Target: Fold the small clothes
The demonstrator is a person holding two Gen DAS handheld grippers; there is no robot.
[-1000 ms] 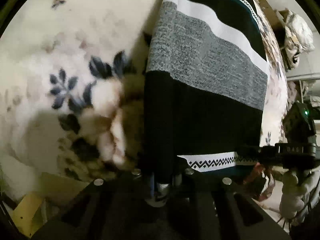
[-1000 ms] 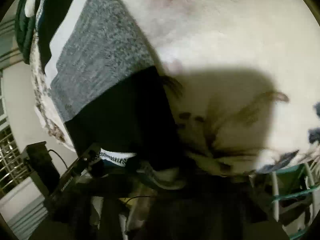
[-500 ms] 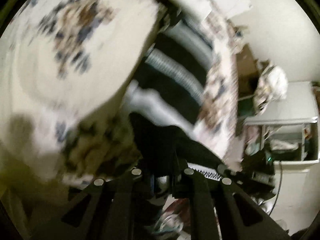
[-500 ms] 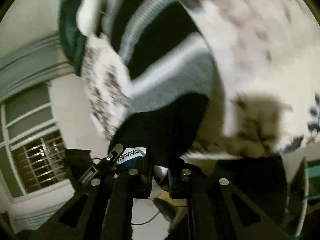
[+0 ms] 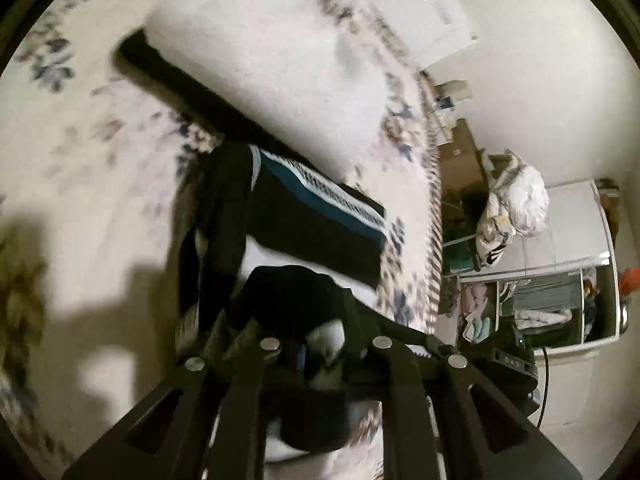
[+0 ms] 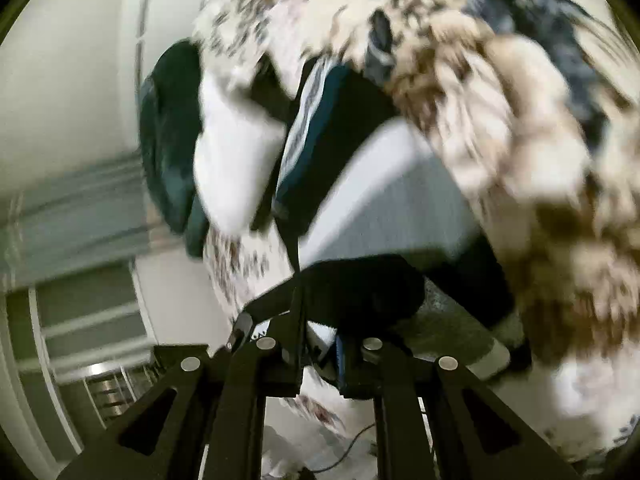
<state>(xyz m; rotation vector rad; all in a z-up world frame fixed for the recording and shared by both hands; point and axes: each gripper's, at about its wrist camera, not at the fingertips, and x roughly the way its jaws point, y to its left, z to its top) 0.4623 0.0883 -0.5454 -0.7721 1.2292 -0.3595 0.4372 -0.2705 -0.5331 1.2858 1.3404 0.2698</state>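
A striped knit sweater with black, grey, white and teal bands lies on a floral blanket. Its near end is lifted and doubled over the rest. My left gripper has bunched black and white fabric between its fingers, and its jaws are opening a little. In the right wrist view, the sweater runs away from my right gripper, which is shut on a black fold of it. The other gripper shows at the lower left, with the taut hem between the two.
A white soft bundle and a dark green garment lie past the sweater. The bed's edge drops to a shelf unit with clothes, a white cloth heap and a cardboard box. A barred window is at the left.
Both grippers have risen and carried the sweater's near end forward over the garment. The flat sweater is now doubled, and both views have swung up towards the room.
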